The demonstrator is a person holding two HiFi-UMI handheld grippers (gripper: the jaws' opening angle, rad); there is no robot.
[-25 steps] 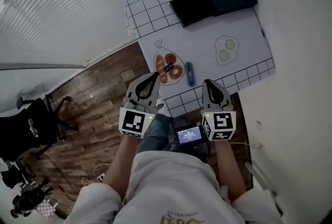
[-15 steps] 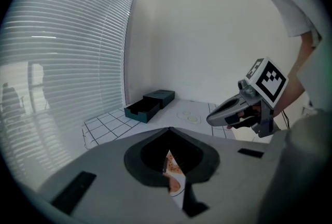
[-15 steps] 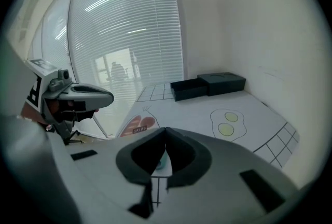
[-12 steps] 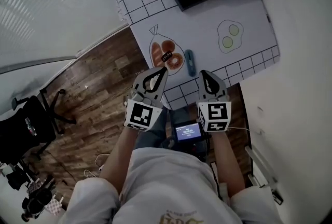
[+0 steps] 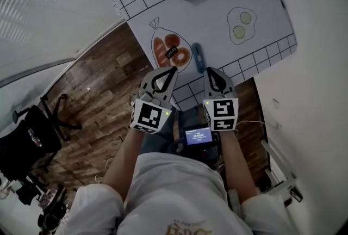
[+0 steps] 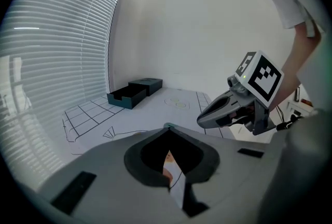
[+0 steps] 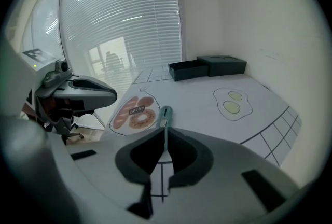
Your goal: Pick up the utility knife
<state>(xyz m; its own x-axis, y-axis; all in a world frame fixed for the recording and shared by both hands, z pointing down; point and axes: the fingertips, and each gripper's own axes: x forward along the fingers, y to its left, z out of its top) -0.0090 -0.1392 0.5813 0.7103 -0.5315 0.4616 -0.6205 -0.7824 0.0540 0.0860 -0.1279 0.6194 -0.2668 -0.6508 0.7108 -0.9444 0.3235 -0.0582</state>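
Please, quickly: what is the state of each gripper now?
Left gripper: closed, holding nothing.
Right gripper: closed, holding nothing; utility knife not yet gripped.

White walls (image 5: 318, 54), slatted window blinds (image 5: 43, 5), wood floor (image 5: 95, 95), black chair (image 5: 30, 138)

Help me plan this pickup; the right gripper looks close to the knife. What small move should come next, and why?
Probably open the right gripper before lowering it: its jaws stand together, and the utility knife lies on the mat just ahead of their tips, not between them. Opened, they could straddle it.
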